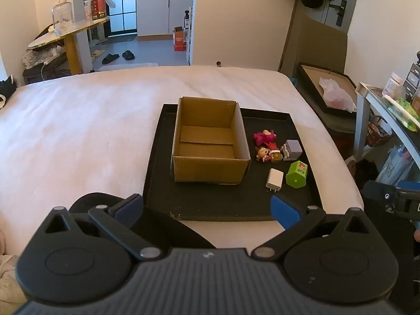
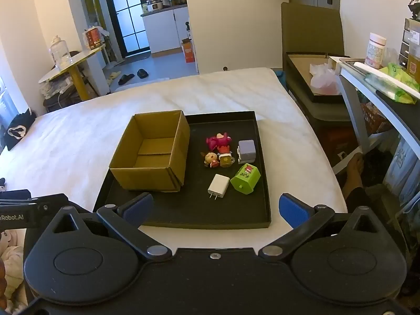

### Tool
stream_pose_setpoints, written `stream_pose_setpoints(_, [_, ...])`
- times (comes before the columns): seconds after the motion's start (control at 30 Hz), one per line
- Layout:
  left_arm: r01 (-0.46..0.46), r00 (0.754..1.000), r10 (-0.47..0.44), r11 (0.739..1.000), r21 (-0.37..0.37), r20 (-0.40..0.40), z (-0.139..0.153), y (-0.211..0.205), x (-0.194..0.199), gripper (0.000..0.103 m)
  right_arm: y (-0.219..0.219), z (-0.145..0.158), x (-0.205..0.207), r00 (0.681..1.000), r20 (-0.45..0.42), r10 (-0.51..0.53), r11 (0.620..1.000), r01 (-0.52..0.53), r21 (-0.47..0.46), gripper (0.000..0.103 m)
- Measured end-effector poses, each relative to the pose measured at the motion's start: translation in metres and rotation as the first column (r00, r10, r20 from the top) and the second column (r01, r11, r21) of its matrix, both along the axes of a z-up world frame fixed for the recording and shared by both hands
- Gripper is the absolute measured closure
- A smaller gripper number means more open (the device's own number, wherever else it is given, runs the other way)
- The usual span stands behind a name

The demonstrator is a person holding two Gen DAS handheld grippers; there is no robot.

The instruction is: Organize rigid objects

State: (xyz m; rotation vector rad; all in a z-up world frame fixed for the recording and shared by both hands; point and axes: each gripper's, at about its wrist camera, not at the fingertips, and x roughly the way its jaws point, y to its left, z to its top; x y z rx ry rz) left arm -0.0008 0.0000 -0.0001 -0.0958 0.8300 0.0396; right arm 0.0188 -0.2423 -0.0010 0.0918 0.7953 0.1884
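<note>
The toys [image 2: 219, 152], cube [image 2: 247, 151], charger [image 2: 218, 185] and green block [image 2: 245, 178] lie packed close on the tray [image 2: 183, 218] beside the empty box [image 2: 151, 155]; a grab likely nudges a neighbour. Both left tongs [image 1: 207, 208] and right tongs [image 2: 215, 207] hang spread wide, holding and touching nothing.

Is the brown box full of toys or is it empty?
Empty. Looking down into the cardboard box, only its bare bottom flaps show. The toys, like the green one, lie beside it on the black tray.
</note>
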Motion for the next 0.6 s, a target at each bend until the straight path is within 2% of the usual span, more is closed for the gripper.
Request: stream_pose_setpoints(0.6, [0.004,1.0,-0.004,1.0,0.001,0.004,0.005,-0.0007,-0.0023,0.0,0.0002,0.0016,-0.0009,1.0,0.003,-0.001,1.0,0.001,-0.009,0.0])
